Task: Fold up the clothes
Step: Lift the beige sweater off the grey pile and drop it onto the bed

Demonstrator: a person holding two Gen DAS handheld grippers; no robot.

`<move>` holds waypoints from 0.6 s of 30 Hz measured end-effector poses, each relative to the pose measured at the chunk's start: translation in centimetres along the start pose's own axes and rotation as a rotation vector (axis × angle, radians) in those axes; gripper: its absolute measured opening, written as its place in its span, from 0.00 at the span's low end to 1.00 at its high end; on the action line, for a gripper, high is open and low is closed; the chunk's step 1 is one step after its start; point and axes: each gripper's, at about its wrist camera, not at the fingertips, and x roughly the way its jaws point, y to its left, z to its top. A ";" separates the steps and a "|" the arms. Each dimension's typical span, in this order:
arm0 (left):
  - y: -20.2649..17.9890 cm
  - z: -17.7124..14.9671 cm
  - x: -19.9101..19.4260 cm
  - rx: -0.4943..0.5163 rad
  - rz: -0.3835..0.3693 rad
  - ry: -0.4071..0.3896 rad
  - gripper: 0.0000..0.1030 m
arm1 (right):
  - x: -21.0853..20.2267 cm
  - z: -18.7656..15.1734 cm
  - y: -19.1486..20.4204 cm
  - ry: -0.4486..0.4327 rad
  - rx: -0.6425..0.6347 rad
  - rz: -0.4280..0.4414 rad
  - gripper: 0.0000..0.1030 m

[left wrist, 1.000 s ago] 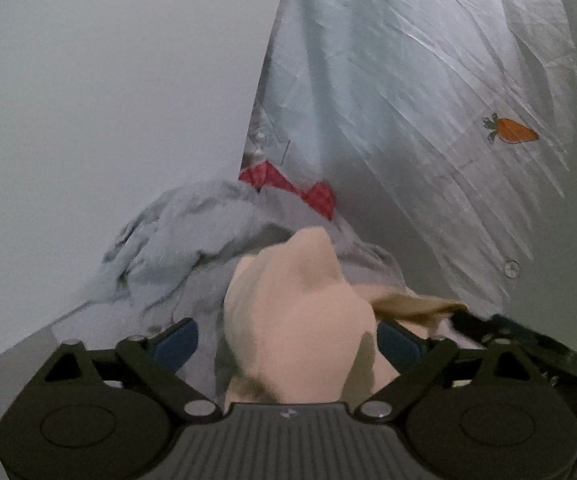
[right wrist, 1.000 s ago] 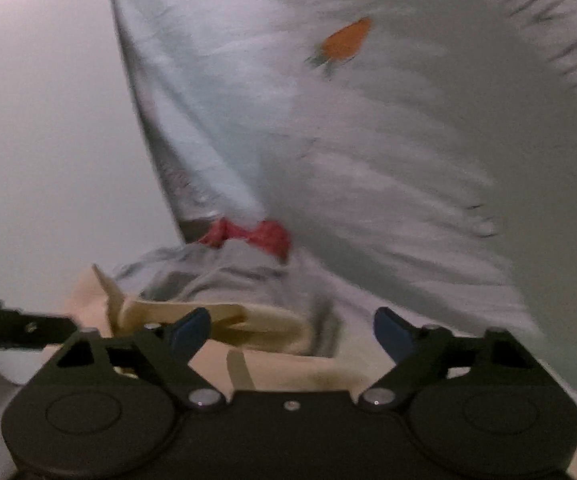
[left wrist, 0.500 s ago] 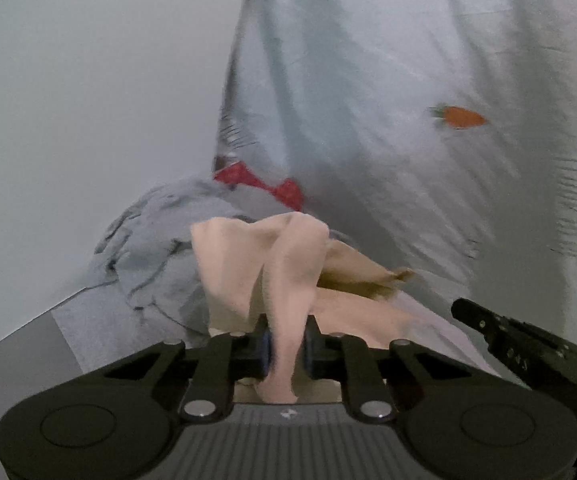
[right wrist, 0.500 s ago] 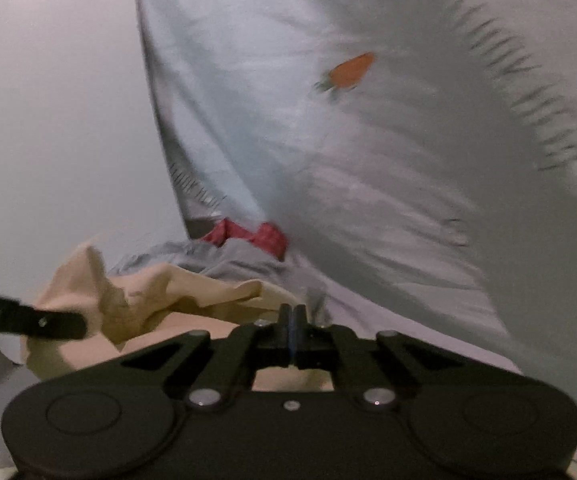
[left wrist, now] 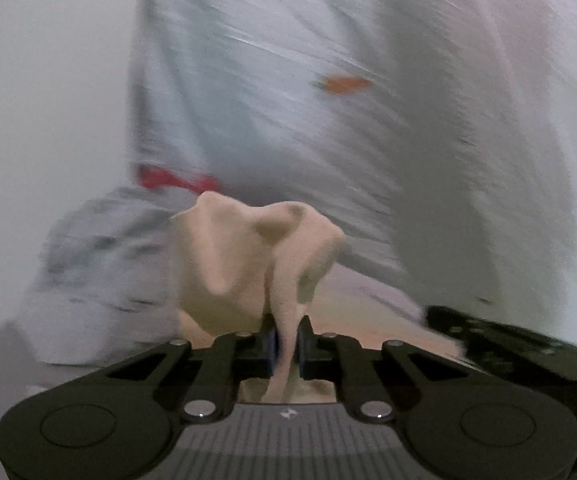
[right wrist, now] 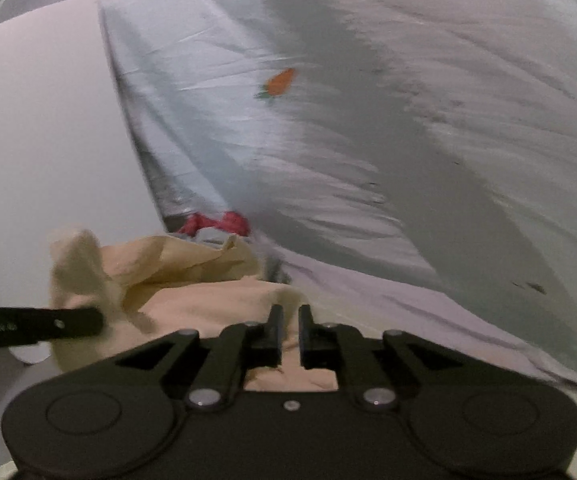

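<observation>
A cream garment (left wrist: pixel 240 252) bunches up in front of my left gripper (left wrist: pixel 286 328). The jaws are closing, and a strip of the cloth is pinched between the blue pads. In the right wrist view the same cream garment (right wrist: pixel 192 276) lies crumpled ahead of my right gripper (right wrist: pixel 290 318). Those jaws stand a narrow gap apart and are opening slightly, with a fold of the cloth between them. A black finger (right wrist: pixel 48 326) of the left gripper crosses the lower left of that view, touching the cloth.
A grey garment pile (left wrist: pixel 100 248) lies behind the cream one, with a red checked cloth (left wrist: pixel 172 178) (right wrist: pixel 216 224) beyond it. A pale sheet with a carrot print (left wrist: pixel 344 84) (right wrist: pixel 280 82) fills the background. A white surface (left wrist: pixel 40 100) is at the left.
Both grippers went from wide open to closed on the cream garment. Both hands then moved and the cloth rose in a bunch off the pile; the background is now blurred.
</observation>
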 end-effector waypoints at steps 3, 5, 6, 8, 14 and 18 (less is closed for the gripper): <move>-2.8 -1.5 3.0 0.031 -0.104 0.086 0.17 | -1.3 -1.4 -1.9 0.013 0.058 -0.085 0.11; -3.6 -2.6 5.1 0.022 -0.117 0.164 0.31 | -2.1 -2.9 -3.4 0.045 0.100 -0.158 0.15; -3.7 -2.9 5.6 0.024 -0.121 0.185 0.41 | -2.3 -3.6 -4.1 0.065 0.123 -0.193 0.22; -3.0 -3.0 5.2 0.030 -0.135 0.168 0.57 | -2.7 -5.1 -4.9 0.100 0.171 -0.228 0.28; 0.7 -2.7 1.2 0.022 -0.104 0.081 0.77 | -1.7 -8.8 -3.3 0.142 0.325 -0.135 0.48; 4.4 -3.7 0.3 -0.016 0.067 0.090 0.79 | 1.7 -10.9 0.0 0.229 0.367 -0.093 0.68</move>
